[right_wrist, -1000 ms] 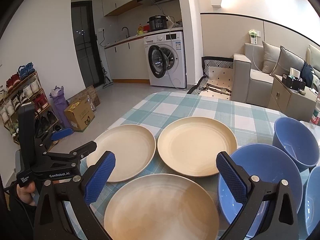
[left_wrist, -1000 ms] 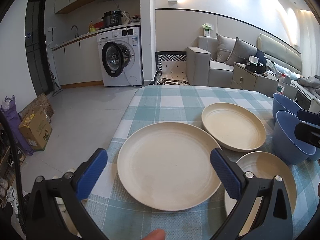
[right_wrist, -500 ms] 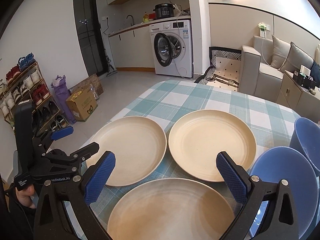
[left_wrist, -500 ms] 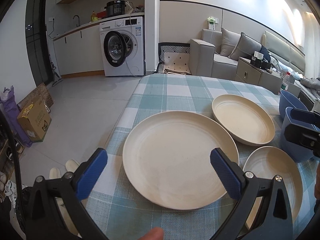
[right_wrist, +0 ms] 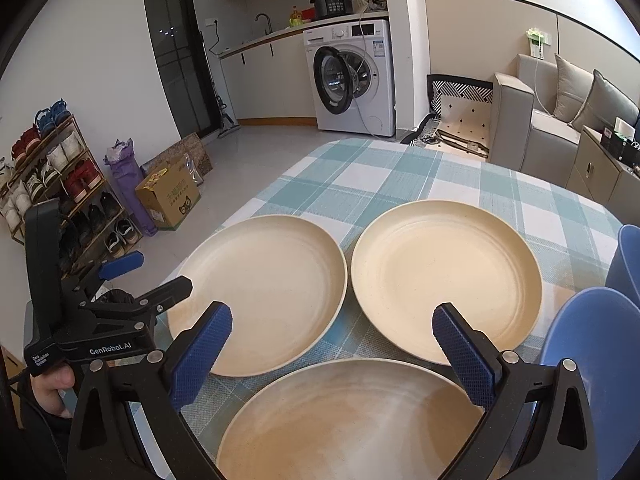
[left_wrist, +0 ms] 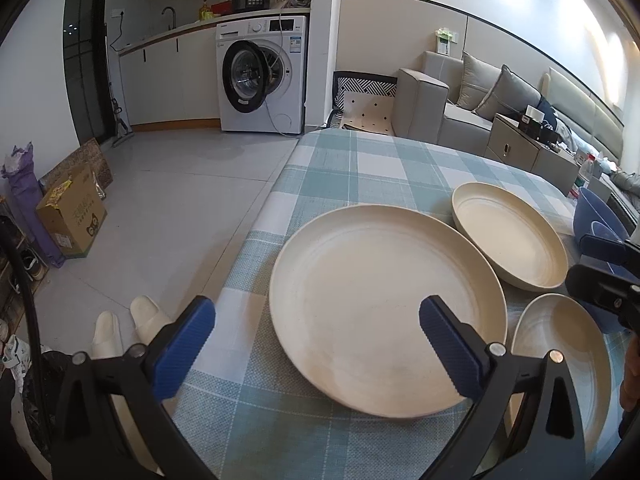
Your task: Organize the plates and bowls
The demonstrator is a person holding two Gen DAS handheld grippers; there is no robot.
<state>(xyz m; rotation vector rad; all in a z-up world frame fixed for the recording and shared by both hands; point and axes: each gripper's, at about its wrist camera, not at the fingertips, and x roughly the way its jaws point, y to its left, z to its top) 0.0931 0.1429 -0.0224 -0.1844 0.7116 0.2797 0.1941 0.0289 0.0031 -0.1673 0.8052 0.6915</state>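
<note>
Left claw [left_wrist: 316,344], spread and empty, has the left plate [left_wrist: 384,304] dead ahead, rim just beyond its right pad. Right claw [right_wrist: 332,352], also spread, hovers over the near plate [right_wrist: 352,420].

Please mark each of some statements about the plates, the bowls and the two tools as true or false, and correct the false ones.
1. Three cream plates lie on the checked tablecloth: left plate, far plate, near plate. True.
2. The plates are stacked in one pile. False: they lie side by side, each on the cloth.
3. The left tool is open and holds nothing. True.
4. The right tool is shut on a blue bowl. False: it is open and empty; the blue bowl sits to its right.
5. The bowls are red. False: they are blue.
</note>
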